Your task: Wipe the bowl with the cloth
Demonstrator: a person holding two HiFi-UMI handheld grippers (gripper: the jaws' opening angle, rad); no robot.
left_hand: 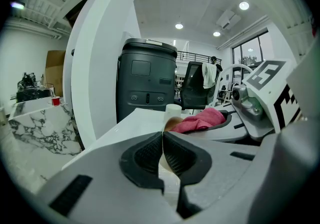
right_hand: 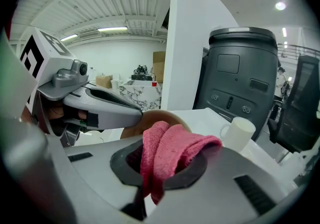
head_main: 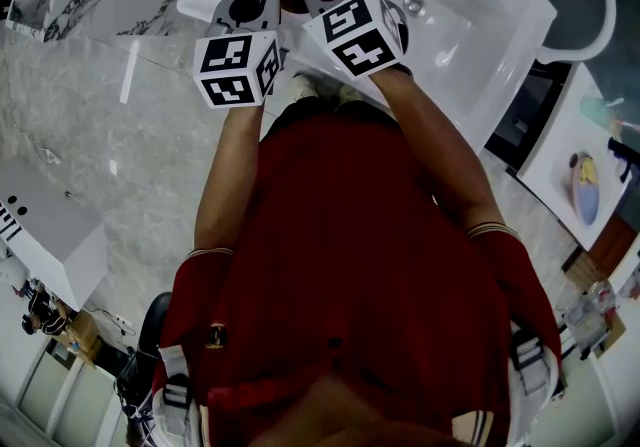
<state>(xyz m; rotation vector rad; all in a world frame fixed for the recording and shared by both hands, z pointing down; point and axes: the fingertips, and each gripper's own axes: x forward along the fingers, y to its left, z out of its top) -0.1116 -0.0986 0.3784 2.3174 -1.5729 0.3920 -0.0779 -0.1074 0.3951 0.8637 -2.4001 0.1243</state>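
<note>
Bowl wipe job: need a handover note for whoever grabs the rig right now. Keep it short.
Left hand-held gripper: shut on the bowl by its rim, holding it over the white sink.
Right hand-held gripper: shut on the folded pink cloth.
The cloth sits right at the bowl's opening; contact can't be confirmed.
Done: bowl and cloth both in grip, side by side.
Left: wipe the bowl's inside and rim. How much is already wiped doesn't show.
</note>
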